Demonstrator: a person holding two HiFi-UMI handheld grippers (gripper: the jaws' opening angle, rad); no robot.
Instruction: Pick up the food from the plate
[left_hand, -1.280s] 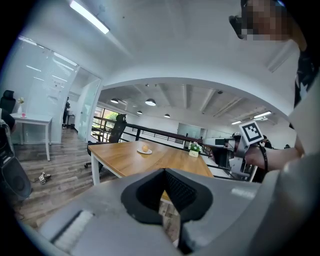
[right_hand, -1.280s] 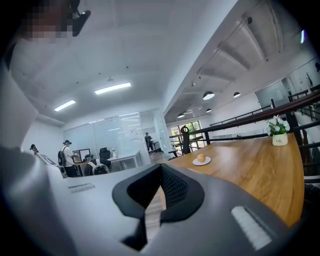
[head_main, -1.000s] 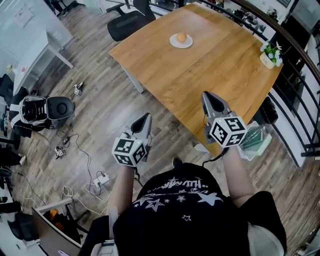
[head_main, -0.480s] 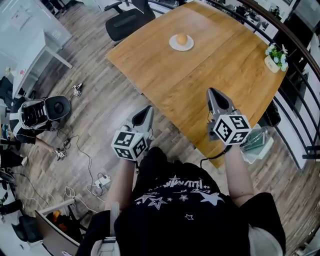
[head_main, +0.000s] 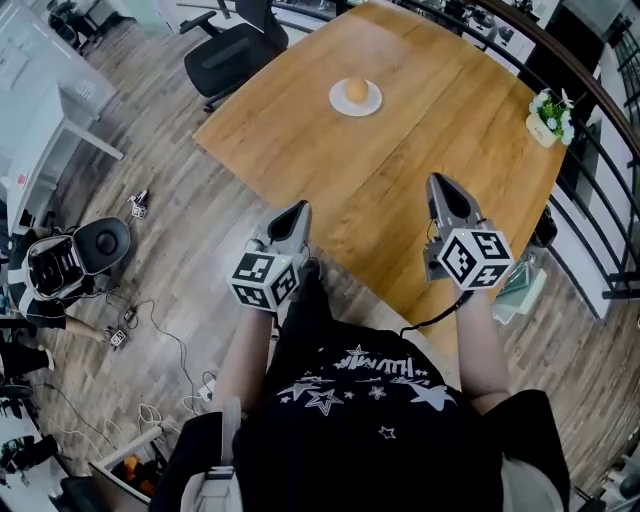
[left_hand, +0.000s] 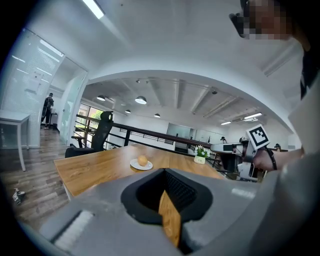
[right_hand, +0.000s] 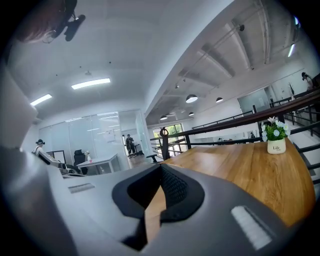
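By table (head_main: 440, 120) edge, left tool (head_main: 298, 210), right tool (head_main: 440, 182), near-level

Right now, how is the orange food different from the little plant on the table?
The food is a round orange ball; the plant has green leaves and white flowers. The food lies on a white plate toward the far side; the plant stands in a white pot by the right edge. Both sit on the wooden table.

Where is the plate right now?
In the head view the plate, with the food on it, sits on the table's far side, beyond the left gripper and right gripper, left of the potted plant.
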